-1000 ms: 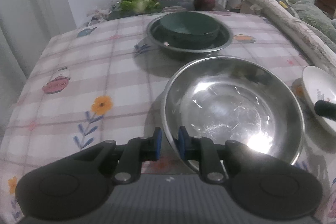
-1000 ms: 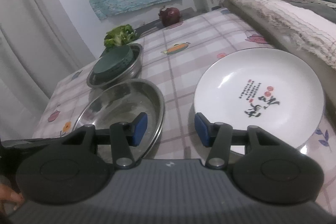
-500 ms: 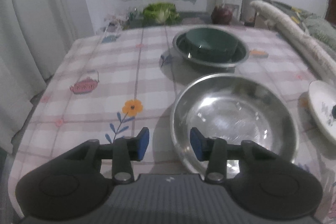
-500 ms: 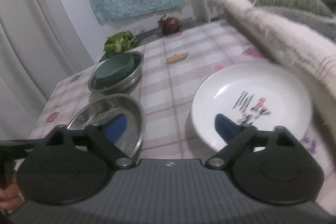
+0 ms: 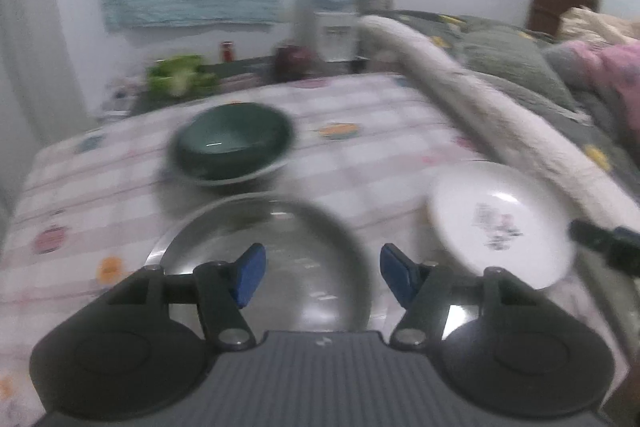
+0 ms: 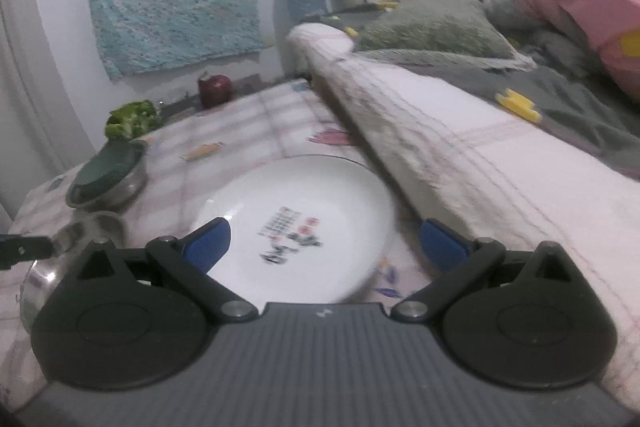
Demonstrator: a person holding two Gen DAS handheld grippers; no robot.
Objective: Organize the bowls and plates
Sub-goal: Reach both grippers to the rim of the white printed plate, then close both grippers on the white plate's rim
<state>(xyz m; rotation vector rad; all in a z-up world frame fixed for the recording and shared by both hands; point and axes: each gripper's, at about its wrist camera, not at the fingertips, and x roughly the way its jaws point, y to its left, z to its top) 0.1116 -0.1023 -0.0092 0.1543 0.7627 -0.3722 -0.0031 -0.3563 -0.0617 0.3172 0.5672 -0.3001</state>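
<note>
The left gripper (image 5: 320,277) has just been opening and hangs spread and empty above the steel bowl (image 5: 276,227) on the counter (image 5: 100,187). The right gripper (image 6: 324,245) has also just been opening, its jaws wide with nothing between them, above the white plate (image 6: 304,211). Behind, the green bowl (image 5: 234,143) sits inside another steel bowl.

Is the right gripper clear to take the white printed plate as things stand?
Probably yes. The right gripper stands wide open just short of the white printed plate, nothing lying between. The padded bed edge crowds the plate's far side.
</note>
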